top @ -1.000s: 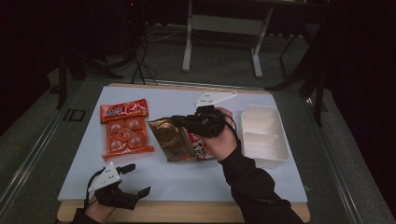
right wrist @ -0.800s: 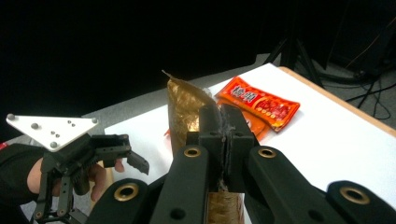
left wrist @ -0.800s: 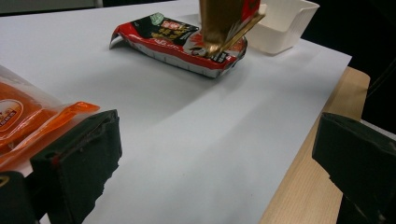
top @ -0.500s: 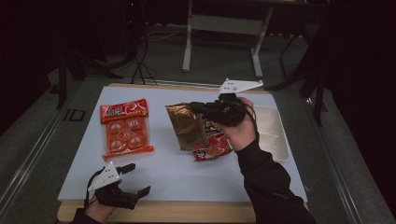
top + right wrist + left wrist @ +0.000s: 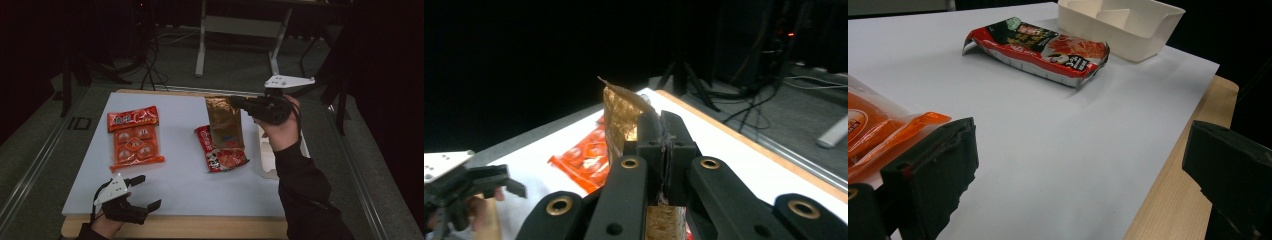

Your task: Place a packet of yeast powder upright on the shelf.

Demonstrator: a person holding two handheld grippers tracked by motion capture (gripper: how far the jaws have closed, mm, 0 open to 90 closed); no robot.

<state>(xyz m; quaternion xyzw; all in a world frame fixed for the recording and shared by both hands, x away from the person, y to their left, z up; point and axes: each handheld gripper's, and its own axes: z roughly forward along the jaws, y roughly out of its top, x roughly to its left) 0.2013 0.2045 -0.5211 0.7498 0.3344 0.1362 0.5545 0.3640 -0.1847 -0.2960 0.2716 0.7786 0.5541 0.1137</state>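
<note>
My right gripper (image 5: 241, 104) is shut on the top edge of a gold-brown snack bag (image 5: 224, 123), which hangs from it above the table's far right. In the right gripper view the gold-brown bag (image 5: 620, 111) sticks up between the closed jaws of that gripper (image 5: 659, 126). Under the hanging bag, a red snack bag (image 5: 221, 155) lies flat on the white mat (image 5: 175, 175). My left gripper (image 5: 143, 192) rests open at the front left corner with nothing between its jaws (image 5: 1078, 170). Beyond it lies the red bag (image 5: 1038, 45).
An orange multi-pack of snacks (image 5: 134, 136) lies at the left of the mat; its corner (image 5: 878, 125) is close to my left gripper's jaw. A white divided tray (image 5: 1128, 20) stands at the right edge, partly behind my right forearm (image 5: 300, 185). The wooden table edge (image 5: 200, 227) runs along the front.
My right gripper has lifted the gold-brown bag higher and carried it right and farther back, uncovering the red bag. The left gripper has stayed put.
</note>
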